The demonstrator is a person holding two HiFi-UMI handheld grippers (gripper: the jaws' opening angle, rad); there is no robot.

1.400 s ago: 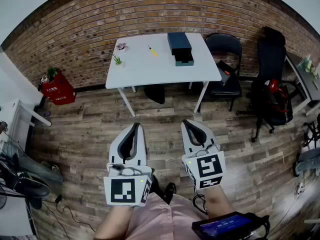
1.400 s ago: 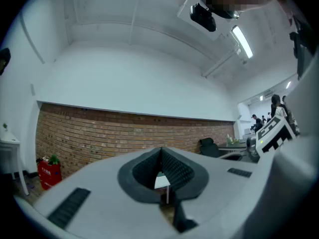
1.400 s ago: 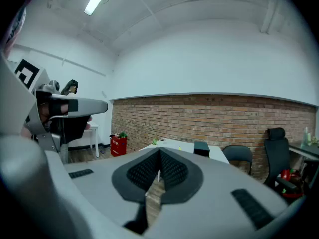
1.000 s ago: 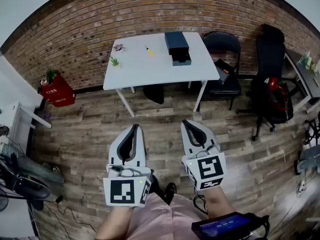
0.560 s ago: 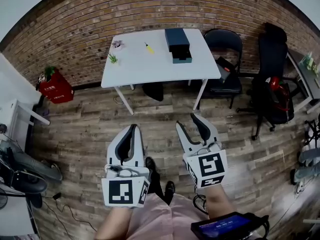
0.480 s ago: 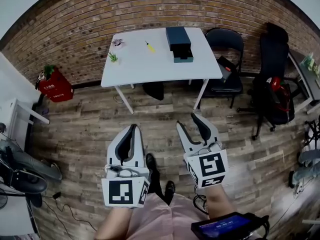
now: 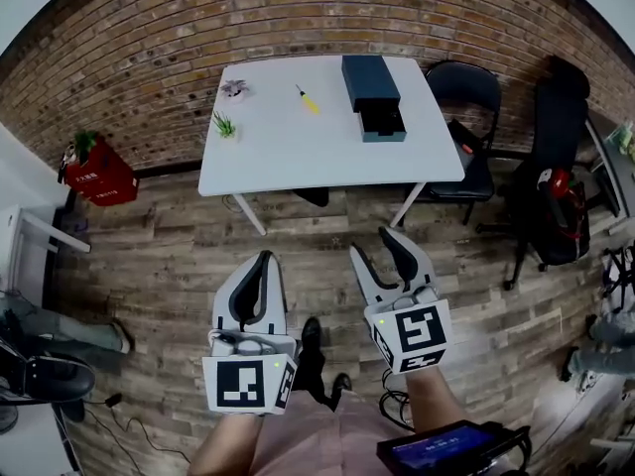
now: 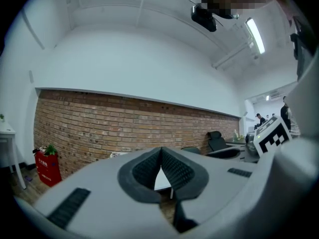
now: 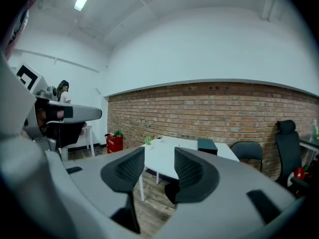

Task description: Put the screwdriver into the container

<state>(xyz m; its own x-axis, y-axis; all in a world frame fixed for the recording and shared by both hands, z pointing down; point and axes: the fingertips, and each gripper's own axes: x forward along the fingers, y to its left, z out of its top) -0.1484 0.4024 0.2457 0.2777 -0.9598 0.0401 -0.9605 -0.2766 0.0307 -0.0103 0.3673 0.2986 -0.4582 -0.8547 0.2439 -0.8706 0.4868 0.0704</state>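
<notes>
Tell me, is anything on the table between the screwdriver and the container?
Nothing visible does. The screwdriver lies left of the container in the head view, with only bare table between them; the plant stands farther left.

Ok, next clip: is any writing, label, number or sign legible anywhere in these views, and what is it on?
No text here can be read.
Red box by the brick wall: white print, too small and blurred to read.
Handheld screen at the bottom edge: blue display, blurred.
Left gripper and right gripper: only black-and-white square marker patterns, no letters or numbers.
</notes>
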